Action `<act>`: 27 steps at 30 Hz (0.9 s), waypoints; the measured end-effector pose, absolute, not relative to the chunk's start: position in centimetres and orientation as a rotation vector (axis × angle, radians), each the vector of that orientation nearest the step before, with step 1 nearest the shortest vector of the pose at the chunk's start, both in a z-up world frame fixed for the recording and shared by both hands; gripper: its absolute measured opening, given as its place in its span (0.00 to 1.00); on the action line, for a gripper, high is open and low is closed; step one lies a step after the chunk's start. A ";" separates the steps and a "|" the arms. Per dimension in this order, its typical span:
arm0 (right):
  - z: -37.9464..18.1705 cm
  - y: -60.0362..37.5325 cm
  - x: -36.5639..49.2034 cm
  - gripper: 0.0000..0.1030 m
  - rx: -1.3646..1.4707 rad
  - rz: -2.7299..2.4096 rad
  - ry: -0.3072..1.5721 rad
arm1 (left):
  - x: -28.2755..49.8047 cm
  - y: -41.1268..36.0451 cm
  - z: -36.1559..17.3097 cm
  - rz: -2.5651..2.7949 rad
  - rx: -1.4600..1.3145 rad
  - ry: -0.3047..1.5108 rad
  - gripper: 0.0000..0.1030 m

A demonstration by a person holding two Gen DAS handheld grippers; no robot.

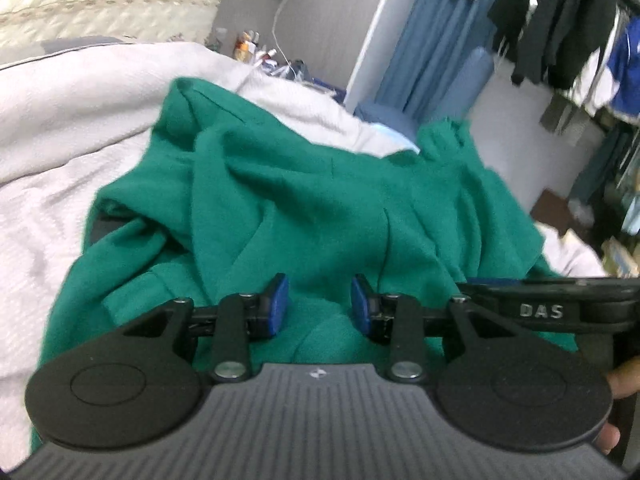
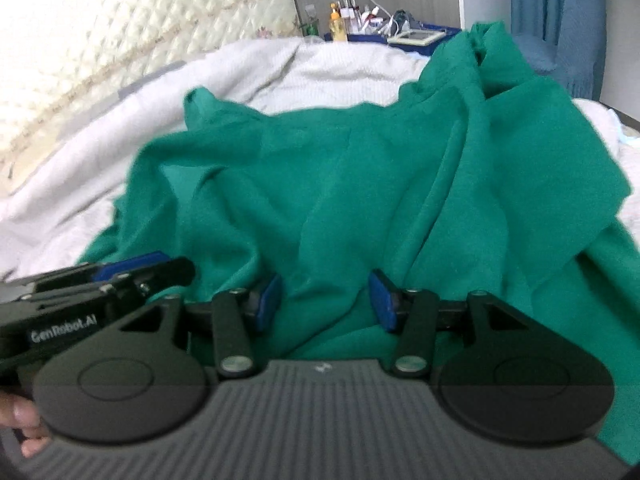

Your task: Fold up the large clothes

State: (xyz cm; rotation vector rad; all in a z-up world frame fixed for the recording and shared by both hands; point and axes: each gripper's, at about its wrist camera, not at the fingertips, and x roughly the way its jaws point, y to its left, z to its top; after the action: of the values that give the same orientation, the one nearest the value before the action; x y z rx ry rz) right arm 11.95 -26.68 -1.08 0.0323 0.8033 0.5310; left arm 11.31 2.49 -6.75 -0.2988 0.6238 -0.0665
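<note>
A large green garment (image 1: 312, 200) lies crumpled in folds on a white bed (image 1: 60, 128). My left gripper (image 1: 319, 306) is open, its blue pads just above the near part of the cloth, holding nothing. My right gripper (image 2: 325, 300) is open too, close over the green garment (image 2: 340, 184), with a fold of cloth between its pads but not clamped. The right gripper shows at the right edge of the left wrist view (image 1: 560, 300), and the left gripper shows at the left of the right wrist view (image 2: 120, 276); they sit side by side.
The white bedding (image 2: 300, 68) spreads around the garment. A quilted headboard (image 2: 120, 40) is at the far left. A bedside shelf with bottles (image 2: 348, 16) lies beyond the bed. Blue curtains (image 1: 432, 48) and hanging clothes (image 1: 560, 20) are at the right.
</note>
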 end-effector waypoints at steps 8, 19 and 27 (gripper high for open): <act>3.3 -30.8 6.4 0.51 0.121 0.497 0.759 | 5.3 2.1 -2.9 -0.049 -0.304 0.566 0.40; 6.6 -39.4 0.5 0.63 0.175 0.409 0.849 | -4.4 4.4 -0.1 0.003 -0.393 0.592 0.40; 5.5 -48.2 0.7 0.86 0.471 0.267 0.924 | -9.1 9.8 1.6 0.084 -0.538 0.727 0.51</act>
State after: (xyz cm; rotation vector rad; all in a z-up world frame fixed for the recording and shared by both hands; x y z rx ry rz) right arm 0.69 -48.18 5.52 0.4715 0.9244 0.2668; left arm -9.15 9.76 1.60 -0.5384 0.7265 0.0841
